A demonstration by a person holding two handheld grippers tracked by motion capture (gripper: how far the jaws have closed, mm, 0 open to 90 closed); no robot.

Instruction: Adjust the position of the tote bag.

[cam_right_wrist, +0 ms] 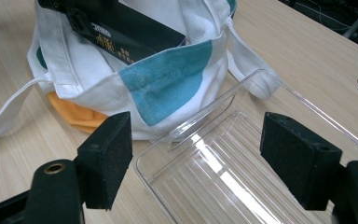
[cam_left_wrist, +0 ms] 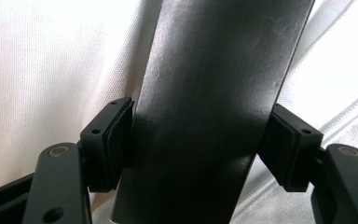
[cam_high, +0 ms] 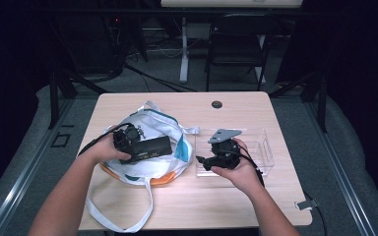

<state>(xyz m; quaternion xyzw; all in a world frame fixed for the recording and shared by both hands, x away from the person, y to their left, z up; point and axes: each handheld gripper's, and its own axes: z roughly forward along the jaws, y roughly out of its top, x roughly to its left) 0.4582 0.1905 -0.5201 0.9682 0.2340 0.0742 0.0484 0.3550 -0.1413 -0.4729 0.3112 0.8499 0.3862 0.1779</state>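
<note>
Beside bag (cam_high: 147, 142) (white): clear tray (cam_high: 261, 147).

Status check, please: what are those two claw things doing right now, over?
Left gripper shut on black box, over the white tote bag. Right gripper open, empty, above clear plastic tray. Nothing between box and tray.
</note>
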